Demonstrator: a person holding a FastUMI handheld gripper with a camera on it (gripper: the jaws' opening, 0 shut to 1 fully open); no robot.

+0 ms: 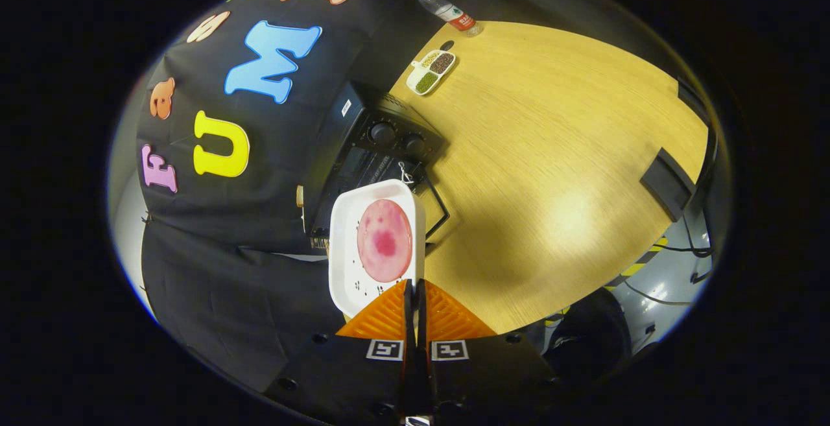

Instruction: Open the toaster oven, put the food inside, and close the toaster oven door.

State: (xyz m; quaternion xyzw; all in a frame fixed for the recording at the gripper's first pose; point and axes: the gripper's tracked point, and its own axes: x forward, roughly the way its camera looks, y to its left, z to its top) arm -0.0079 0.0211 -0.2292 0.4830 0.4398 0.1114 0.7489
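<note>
The gripper (415, 290) is seen with its fingers (389, 319) drawn almost together, clamped on the near rim of a white tray (343, 251). The tray is held tilted on edge, and a round pink slice of food (384, 240) lies in it, just ahead of the fingertips. Small dark specks are scattered over the tray's bare floor beside the food.

Beyond the tray, the black toaster oven (373, 147) is set on the wooden tabletop (551, 153), against the booth's black cloth wall. Two knobs (382, 133) are visible on its front panel. Its door (436, 209) appears to be lowered open just behind the tray, though this cannot be told for certain, as the tray covers most of it.

Farther along the tabletop, well apart from the oven, a small divided dish (433, 71) of green, dark and pale grains is placed, and a plastic bottle (449, 13) lies near the far edge beyond it. A black block (668, 183) is fixed at the tabletop's side edge, with cables (687, 244) trailing over the floor below.
</note>
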